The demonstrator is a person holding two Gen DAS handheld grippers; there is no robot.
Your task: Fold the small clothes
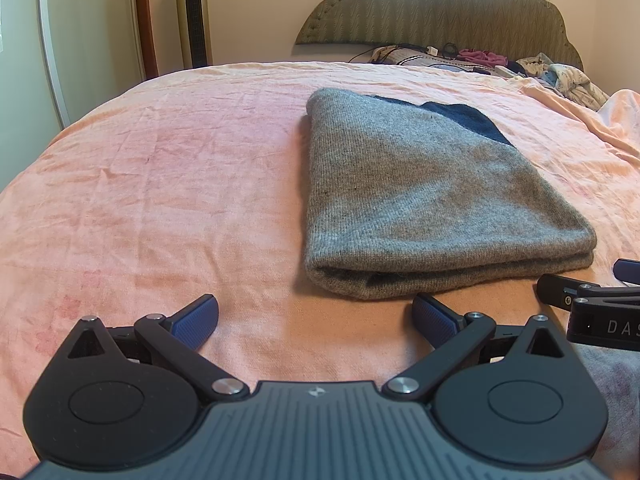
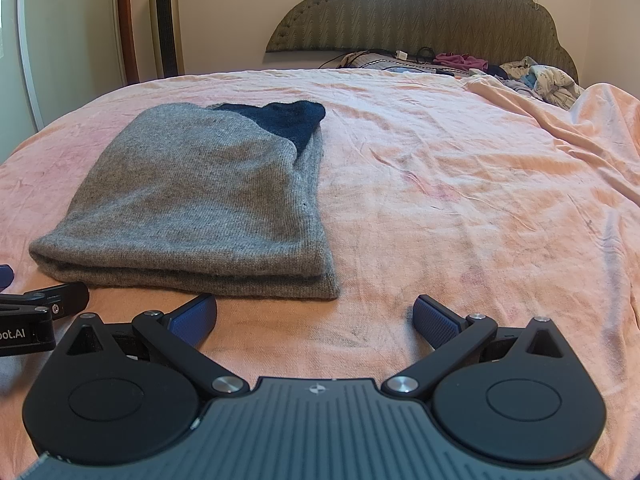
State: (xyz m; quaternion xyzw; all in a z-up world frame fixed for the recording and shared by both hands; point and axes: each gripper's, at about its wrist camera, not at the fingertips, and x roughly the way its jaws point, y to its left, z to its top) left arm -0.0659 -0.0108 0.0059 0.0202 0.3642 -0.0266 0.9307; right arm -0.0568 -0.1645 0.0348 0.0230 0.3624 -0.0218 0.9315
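Observation:
A grey knit garment [image 1: 432, 196] lies folded flat on the pink bedspread [image 1: 160, 184], with a dark blue part [image 1: 468, 118] showing at its far end. My left gripper [image 1: 316, 318] is open and empty, just short of the fold's near edge and to its left. The right gripper's body [image 1: 600, 308] shows at the right edge of this view. In the right wrist view the same garment [image 2: 200, 196] lies front left, dark blue part [image 2: 288, 118] at the far end. My right gripper [image 2: 316, 318] is open and empty, near the garment's near right corner.
A padded headboard [image 1: 440, 12] stands at the far end of the bed, with a heap of clothes and cables [image 1: 480, 58] below it. A tower fan [image 1: 194, 12] and a wardrobe door stand at the back left. The bedspread [image 2: 480, 200] is wrinkled to the right.

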